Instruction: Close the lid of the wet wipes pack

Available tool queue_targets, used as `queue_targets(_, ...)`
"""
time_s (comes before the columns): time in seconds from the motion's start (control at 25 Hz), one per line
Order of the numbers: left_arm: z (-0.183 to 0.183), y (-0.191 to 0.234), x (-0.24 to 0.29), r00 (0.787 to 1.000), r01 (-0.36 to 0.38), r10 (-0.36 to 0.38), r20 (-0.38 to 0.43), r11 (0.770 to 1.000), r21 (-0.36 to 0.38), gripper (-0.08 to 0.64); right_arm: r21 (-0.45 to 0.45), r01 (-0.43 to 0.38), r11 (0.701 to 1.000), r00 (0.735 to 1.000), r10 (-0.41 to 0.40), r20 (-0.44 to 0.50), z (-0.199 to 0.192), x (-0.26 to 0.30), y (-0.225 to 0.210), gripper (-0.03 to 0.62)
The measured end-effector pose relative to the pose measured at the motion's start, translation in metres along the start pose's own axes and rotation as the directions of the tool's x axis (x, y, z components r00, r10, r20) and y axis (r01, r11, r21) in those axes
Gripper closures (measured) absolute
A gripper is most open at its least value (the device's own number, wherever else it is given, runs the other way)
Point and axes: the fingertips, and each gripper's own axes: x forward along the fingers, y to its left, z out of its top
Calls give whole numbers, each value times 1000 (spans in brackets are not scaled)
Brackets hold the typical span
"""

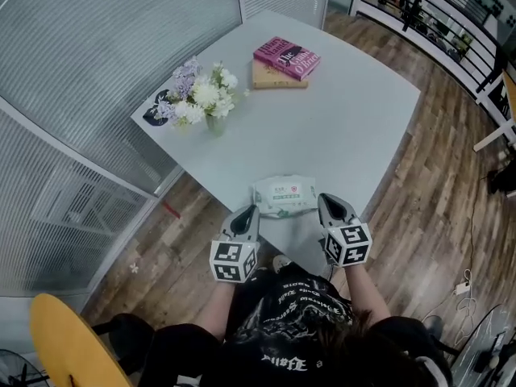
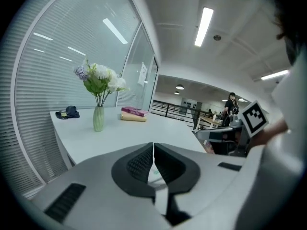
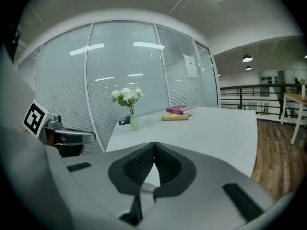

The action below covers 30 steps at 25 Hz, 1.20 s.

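Head view shows the wet wipes pack (image 1: 283, 196) lying flat on the white table (image 1: 347, 119), close to the corner that points at me, with both table edges running in toward my grippers. My left gripper (image 1: 251, 210) sits just beside the pack's near left corner and my right gripper (image 1: 324, 199) just beside its right edge; I cannot tell whether either tip touches the wrapper, nor whether the lid is up or flat. The left gripper view shows my jaws pressed together with nothing between them, a pale bit of the pack showing below the tips. The right gripper view shows the same: jaws meeting at the tips, empty. Beyond the pack the tabletop is bare and wide. The vase of flowers (image 1: 202, 97) stands well apart near the far left edge, with a dark cap (image 1: 156, 108) beside it at the table's left corner. Two stacked books (image 1: 284, 62) lie near the far edge. A ribbed glass wall (image 1: 89, 63) runs close along the table's left side, while wooden floor (image 1: 439, 184) opens out to the right.
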Motion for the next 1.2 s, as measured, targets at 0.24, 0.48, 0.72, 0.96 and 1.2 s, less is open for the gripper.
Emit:
queue_targets(0.24,41,-27,-46,982,23,-35,188,998,66,551,-81,145,986,981,-133,142,22,-64,-11,594)
queue_targets(0.48,57,-44,-58,961,51,-74,265,994,92,551,-117,193,974,966,-168,197,29,-95,-7,594)
queue_targets(0.72,65,-51,-52,956,63,-92,280,992,112,551,-125,208,970,956,-175,236,41,-98,-3,594)
queue_targets(0.96,66,-60,-52,956,81,-110,270,990,119,551,-151,195,969,963,-159,220,45,-93,2,594)
queue_targets(1.2,75,-58,-52,950,70,-103,294,990,121,552,-167,195,966,965,-159,207,41,-88,4,594)
